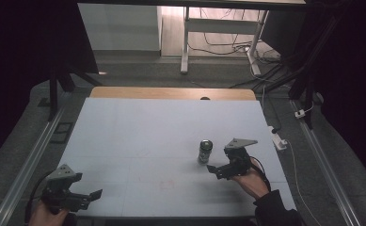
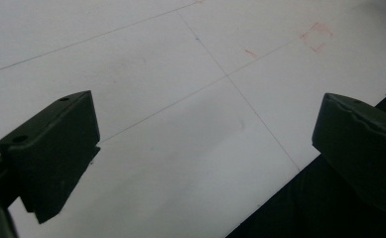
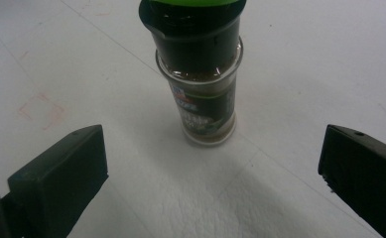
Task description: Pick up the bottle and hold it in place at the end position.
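Spice jar point(image 3: 199, 84) upright just ahead of right tool point(image 3: 213, 173), jaws wide apart.

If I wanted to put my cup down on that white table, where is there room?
Nearly everywhere. The white table is bare across its whole far half and its left side, back to the wooden edge. The middle, between the left gripper and the spice jar, is free too. It is tight at the right front, where the right gripper sits open just short of the jar.
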`<state>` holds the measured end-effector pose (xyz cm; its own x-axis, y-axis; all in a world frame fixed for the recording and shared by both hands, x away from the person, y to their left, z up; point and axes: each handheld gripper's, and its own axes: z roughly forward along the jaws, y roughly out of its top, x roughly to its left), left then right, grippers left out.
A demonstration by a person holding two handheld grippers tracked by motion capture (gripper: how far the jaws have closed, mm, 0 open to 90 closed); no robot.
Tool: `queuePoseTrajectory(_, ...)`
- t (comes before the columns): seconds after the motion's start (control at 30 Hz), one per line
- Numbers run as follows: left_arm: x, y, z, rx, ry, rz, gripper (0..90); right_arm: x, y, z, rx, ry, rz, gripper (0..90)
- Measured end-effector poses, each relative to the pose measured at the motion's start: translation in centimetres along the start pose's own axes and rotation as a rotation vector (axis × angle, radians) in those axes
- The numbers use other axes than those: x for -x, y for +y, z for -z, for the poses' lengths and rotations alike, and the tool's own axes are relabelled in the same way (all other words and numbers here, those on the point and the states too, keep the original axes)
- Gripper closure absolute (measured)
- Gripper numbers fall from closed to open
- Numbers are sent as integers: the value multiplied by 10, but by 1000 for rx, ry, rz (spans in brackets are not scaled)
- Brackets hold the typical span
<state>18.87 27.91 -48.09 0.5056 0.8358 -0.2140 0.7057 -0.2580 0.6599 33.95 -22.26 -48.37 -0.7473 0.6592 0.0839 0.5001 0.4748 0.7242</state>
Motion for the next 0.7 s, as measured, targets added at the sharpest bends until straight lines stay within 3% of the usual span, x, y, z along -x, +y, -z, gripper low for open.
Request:
queuePoseTrajectory(0.5,0,0,0,-3,-4,-1,0,3,9,-32,-43,26,31,0)
queuePoseTrajectory(0.6,0,0,0,-4,-4,-2,0,2,11,-35,-43,17,50,62)
queuePoseTrajectory(0.7,0,0,0,-5,-5,-4,0,4,12,-37,-34,26,60,182)
